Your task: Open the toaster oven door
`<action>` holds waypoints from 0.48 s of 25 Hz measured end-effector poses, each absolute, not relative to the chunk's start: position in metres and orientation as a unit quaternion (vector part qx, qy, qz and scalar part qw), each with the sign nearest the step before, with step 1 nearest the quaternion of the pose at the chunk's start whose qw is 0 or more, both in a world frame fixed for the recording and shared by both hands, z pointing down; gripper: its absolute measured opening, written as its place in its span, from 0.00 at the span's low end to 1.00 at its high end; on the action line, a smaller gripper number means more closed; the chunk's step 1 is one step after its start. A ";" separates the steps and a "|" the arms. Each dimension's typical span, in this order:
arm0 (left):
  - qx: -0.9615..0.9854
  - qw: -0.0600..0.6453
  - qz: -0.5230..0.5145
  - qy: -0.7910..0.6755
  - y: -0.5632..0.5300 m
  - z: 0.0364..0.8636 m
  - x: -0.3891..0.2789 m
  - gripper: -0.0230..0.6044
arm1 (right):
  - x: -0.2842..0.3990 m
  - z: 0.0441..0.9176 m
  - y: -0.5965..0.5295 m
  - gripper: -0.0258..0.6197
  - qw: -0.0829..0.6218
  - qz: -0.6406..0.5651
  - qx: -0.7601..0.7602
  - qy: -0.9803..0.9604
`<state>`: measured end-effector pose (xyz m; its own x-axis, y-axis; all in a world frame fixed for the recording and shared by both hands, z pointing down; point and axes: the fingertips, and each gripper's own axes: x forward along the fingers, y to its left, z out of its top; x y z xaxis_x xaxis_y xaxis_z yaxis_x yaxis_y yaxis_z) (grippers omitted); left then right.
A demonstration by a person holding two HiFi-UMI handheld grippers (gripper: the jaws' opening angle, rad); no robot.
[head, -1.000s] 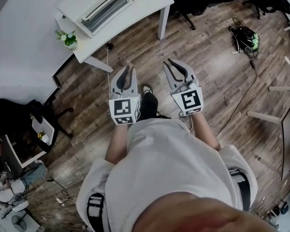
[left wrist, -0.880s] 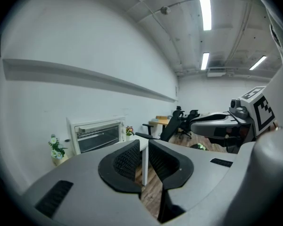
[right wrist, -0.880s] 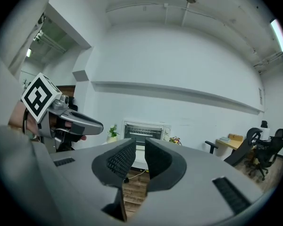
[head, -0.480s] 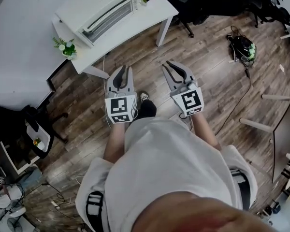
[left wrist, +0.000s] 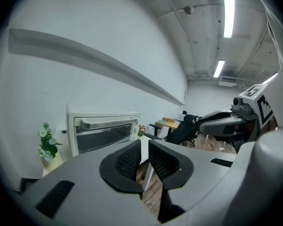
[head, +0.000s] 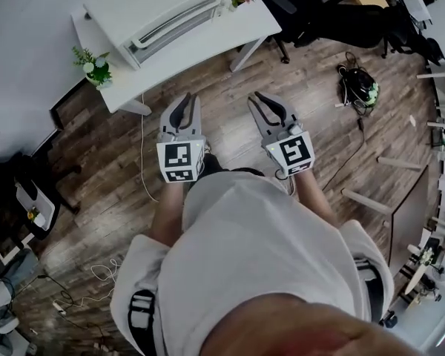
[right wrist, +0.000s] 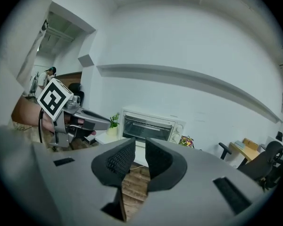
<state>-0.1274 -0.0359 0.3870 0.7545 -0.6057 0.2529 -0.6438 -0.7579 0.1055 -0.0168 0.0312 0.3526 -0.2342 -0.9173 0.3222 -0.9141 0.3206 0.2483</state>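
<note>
On the white table [head: 230,32] ahead stands the toaster oven [head: 148,6], door closed, well apart from me: I judge this the approach. Left gripper [head: 187,99] is narrowly parted, empty; right gripper [head: 258,96], empty too, has just been opening slightly. Next I must reach the door handle [left wrist: 106,123].

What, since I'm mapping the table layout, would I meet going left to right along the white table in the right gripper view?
potted plant → toaster oven → pot of flowers
</note>
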 end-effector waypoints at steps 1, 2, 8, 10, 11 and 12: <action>0.931 0.095 0.103 -0.337 -0.041 0.389 -0.130 0.11 | -0.019 0.353 0.025 0.14 0.211 -0.004 0.579 -0.788; 0.930 0.096 0.103 -0.339 -0.046 0.390 -0.133 0.11 | -0.020 0.353 0.020 0.14 0.212 -0.001 0.577 -0.789; 0.918 0.096 0.101 -0.371 -0.070 0.391 -0.156 0.11 | -0.026 0.358 -0.011 0.14 0.222 0.000 0.552 -0.804; 0.911 0.101 0.106 -0.386 -0.077 0.396 -0.161 0.11 | -0.024 0.362 -0.024 0.14 0.221 0.000 0.543 -0.810; 0.908 0.103 0.110 -0.392 -0.081 0.399 -0.162 0.11 | -0.023 0.363 -0.030 0.14 0.220 0.000 0.538 -0.814; 0.905 0.104 0.113 -0.396 -0.083 0.400 -0.162 0.11 | -0.022 0.364 -0.036 0.14 0.219 -0.002 0.534 -0.817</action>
